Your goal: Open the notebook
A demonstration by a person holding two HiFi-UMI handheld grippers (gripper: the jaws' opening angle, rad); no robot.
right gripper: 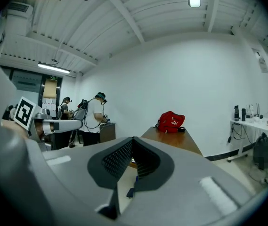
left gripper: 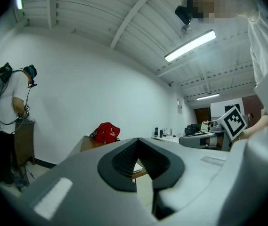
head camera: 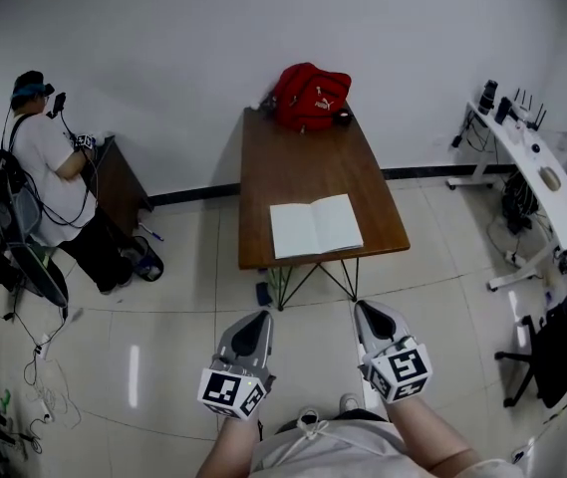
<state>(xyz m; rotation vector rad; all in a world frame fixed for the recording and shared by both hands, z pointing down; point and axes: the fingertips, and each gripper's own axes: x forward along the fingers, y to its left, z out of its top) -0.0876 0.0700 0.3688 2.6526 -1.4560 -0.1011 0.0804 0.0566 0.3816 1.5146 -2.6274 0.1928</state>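
Observation:
A notebook (head camera: 315, 226) lies open, white pages up, near the front edge of the brown table (head camera: 293, 162). A red backpack (head camera: 308, 96) sits at the table's far end, and it also shows in the left gripper view as a red backpack (left gripper: 106, 132) and in the right gripper view as a red backpack (right gripper: 171, 122). My left gripper (head camera: 254, 319) and right gripper (head camera: 366, 310) hang side by side over the floor, well short of the table and close to my body. Both are shut and hold nothing, as the left gripper (left gripper: 137, 142) and right gripper (right gripper: 133, 140) views show.
A person (head camera: 49, 177) stands at a small dark cabinet (head camera: 119, 182) at the left wall. A white desk (head camera: 537, 172) with gear and a black office chair (head camera: 562, 352) are on the right. Cables (head camera: 49, 386) lie on the floor at left. A small blue object (head camera: 263, 293) sits under the table.

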